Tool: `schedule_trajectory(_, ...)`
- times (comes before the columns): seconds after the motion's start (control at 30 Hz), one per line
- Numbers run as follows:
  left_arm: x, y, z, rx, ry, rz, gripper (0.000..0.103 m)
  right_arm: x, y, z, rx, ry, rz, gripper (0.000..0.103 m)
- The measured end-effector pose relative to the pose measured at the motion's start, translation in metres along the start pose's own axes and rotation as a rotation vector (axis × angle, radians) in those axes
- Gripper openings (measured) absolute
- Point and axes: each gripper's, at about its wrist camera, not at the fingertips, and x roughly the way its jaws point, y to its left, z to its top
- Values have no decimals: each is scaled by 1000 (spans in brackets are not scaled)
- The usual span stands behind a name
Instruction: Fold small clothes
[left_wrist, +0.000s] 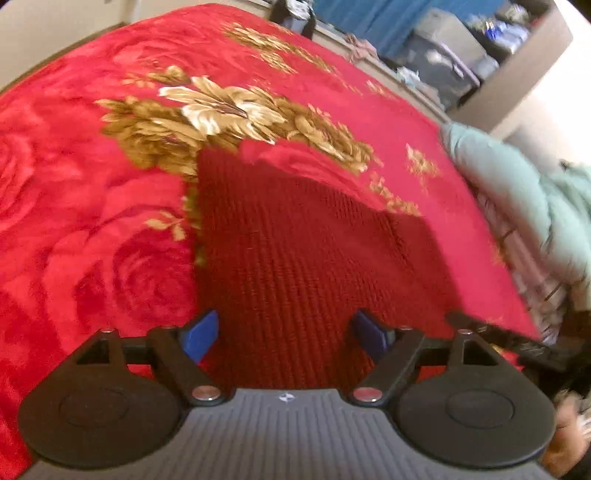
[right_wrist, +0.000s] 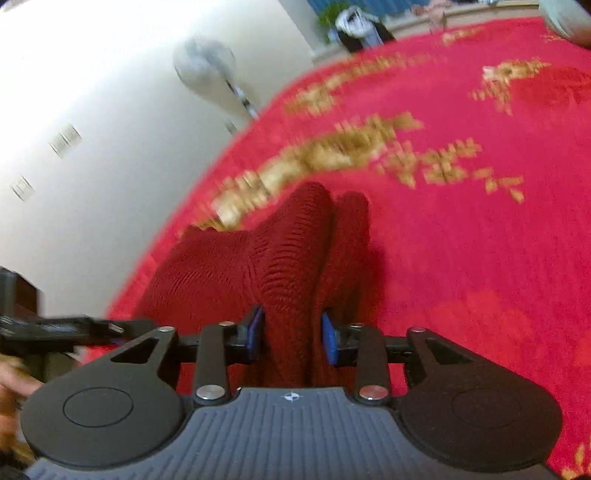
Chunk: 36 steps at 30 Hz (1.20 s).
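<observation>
A dark red knitted garment (left_wrist: 295, 251) lies flat on a red floral blanket (left_wrist: 92, 221). My left gripper (left_wrist: 284, 336) is open just above its near edge, blue pads (left_wrist: 199, 334) wide apart, holding nothing. In the right wrist view my right gripper (right_wrist: 291, 332) is shut on a bunched fold of the same knit (right_wrist: 288, 258), which is lifted and stretches forward from the jaws over the blanket (right_wrist: 461, 258).
A pale green cloth pile (left_wrist: 517, 177) sits at the blanket's right edge. Dark bags and clutter (left_wrist: 443, 62) stand beyond the far edge. A white wall and a fan (right_wrist: 207, 62) lie left of the bed. The other gripper (right_wrist: 55, 328) shows at left.
</observation>
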Motion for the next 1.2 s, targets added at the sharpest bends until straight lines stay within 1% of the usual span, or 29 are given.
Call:
schedule_trajectory(0.07,-20,1,-6,0,-24,-30,84,-1,-1,3,27,14,-10,43)
schedule_trajectory(0.13,-24,-8,-15,37,2,-50,84,-3,-3,5,30,20,0,43)
schedule_trajectory(0.2,-12,-15,-29,89,56,-5,85,-4,-2,4,25,26,-9,43)
schedule_trajectory(0.23,-10,-15,-33,87,56,-1,85,-5,-2,5,26,27,-10,43)
schedule_trajectory(0.27,-11,-13,-33,68,51,-10,85,-8,0,5,30,23,-14,43)
schedule_trajectory(0.3,-18,-13,-32,57,38,-19,80,-14,1,2,30,13,-17,43)
schedule_trajectory(0.33,-25,-14,-31,63,17,-24,72,-20,4,2,25,0,-13,43)
schedule_trajectory(0.4,-41,-22,-35,101,-26,-71,71,-32,10,1,7,-8,15,43)
schedule_trajectory(0.43,-47,-28,-38,134,-34,-110,71,-40,15,0,-11,-4,44,43)
schedule_trajectory(0.47,-47,-34,-41,174,-24,-116,72,-46,21,-3,-39,2,64,43)
schedule_trajectory(0.5,-41,-41,-47,228,6,-73,72,-51,27,-6,-83,10,74,43)
schedule_trajectory(0.53,-29,-45,-56,287,49,8,84,-54,34,-12,-139,24,70,43)
schedule_trajectory(0.57,-21,-46,-63,308,63,52,87,-52,39,-19,-196,45,28,42)
schedule_trajectory(0.6,-18,-47,-65,294,63,59,87,-46,39,-25,-231,84,-53,41)
schedule_trajectory(0.63,-20,-50,-65,279,52,51,87,-39,35,-29,-231,122,-110,44)
schedule_trajectory(0.67,-26,-54,-66,284,31,58,87,-37,27,-33,-198,133,-125,44)
schedule_trajectory(0.7,-34,-63,-69,307,-14,94,87,-41,24,-34,-167,126,-126,44)
schedule_trajectory(0.73,-41,-72,-74,334,-48,141,87,-47,26,-33,-163,107,-130,43)
schedule_trajectory(0.77,-49,-84,-80,370,-79,192,87,-57,33,-33,-184,76,-140,43)
schedule_trajectory(0.8,-59,-94,-86,400,-109,217,88,-71,43,-33,-227,32,-164,43)
schedule_trajectory(0.87,-80,-115,-100,444,-183,236,93,-95,57,-35,-284,-33,-212,43)
schedule_trajectory(0.9,-92,-126,-109,457,-228,258,102,-108,64,-37,-291,-67,-225,43)
schedule_trajectory(0.93,-102,-134,-118,458,-268,282,103,-122,69,-40,-282,-103,-228,43)
schedule_trajectory(1.0,-123,-151,-136,450,-337,318,103,-148,77,-49,-252,-160,-230,44)
schedule_trajectory(1.07,-139,-162,-152,426,-368,323,103,-171,87,-62,-228,-212,-239,52)
schedule_trajectory(1.1,-148,-167,-162,401,-381,323,103,-181,90,-69,-219,-236,-242,54)
schedule_trajectory(1.17,-160,-172,-177,355,-393,329,103,-198,98,-86,-202,-274,-258,65)
schedule_trajectory(1.2,-167,-174,-187,324,-398,343,103,-205,103,-95,-195,-287,-266,68)
